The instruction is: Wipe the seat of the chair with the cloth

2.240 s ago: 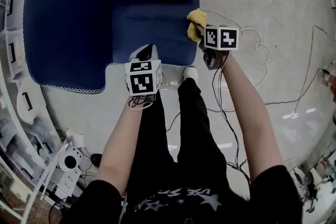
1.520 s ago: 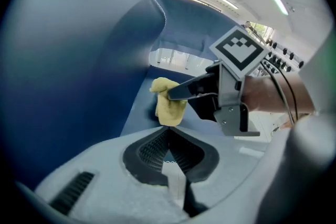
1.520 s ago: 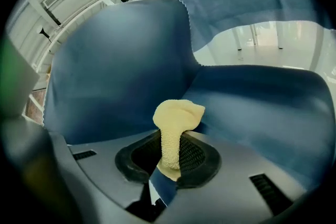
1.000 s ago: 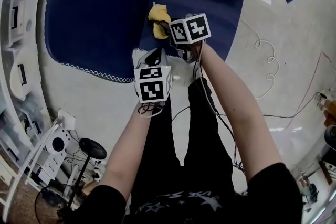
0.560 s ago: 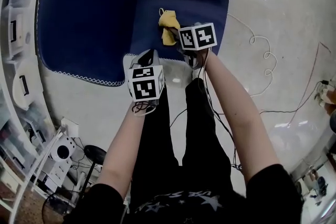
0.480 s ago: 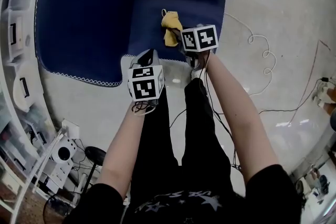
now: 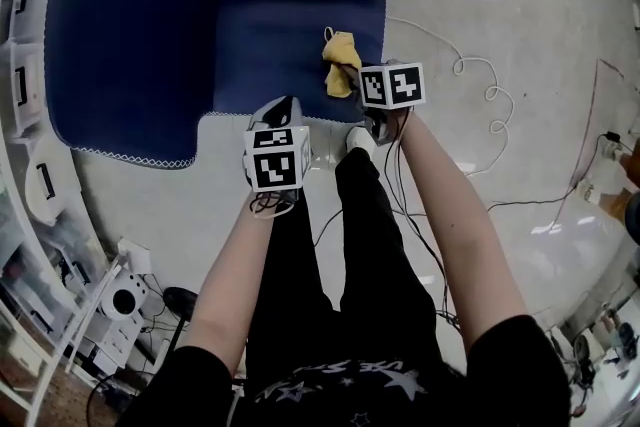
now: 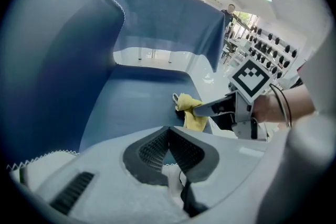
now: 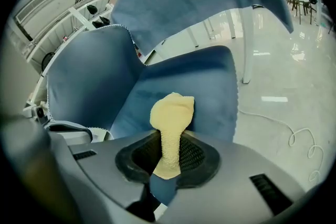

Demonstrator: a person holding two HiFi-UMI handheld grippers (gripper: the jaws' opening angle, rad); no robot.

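The right gripper point(image 9: 169, 159) has its jaws closed tight on a yellow cloth point(image 9: 172, 110). A ribbed strip of the fabric is pinched between the two dark pads, and the rest of it bunches into a rounded lump just ahead of the jaw tips. Beyond that lump lies the blue seat point(image 9: 212, 93) of the chair. From the head view the cloth sits on the seat close to its front edge, just in front of the jaws.

The left gripper point(image 8: 168, 132) has its jaws brought together at the tips with nothing held between them. The seat stretches out ahead of these jaws, the backrest point(image 8: 50, 55) rises to their left, and the cloth with the other gripper stands ahead and to their right. This gripper's tips hang at the front edge of the seat, well back from the cloth.

Both forearms point(image 7: 452, 215) are bare and reach forward and down. The right one stretches farther over the seat than the left. A pale cable point(image 7: 478, 80) loops on the floor to the right of the right jaws.
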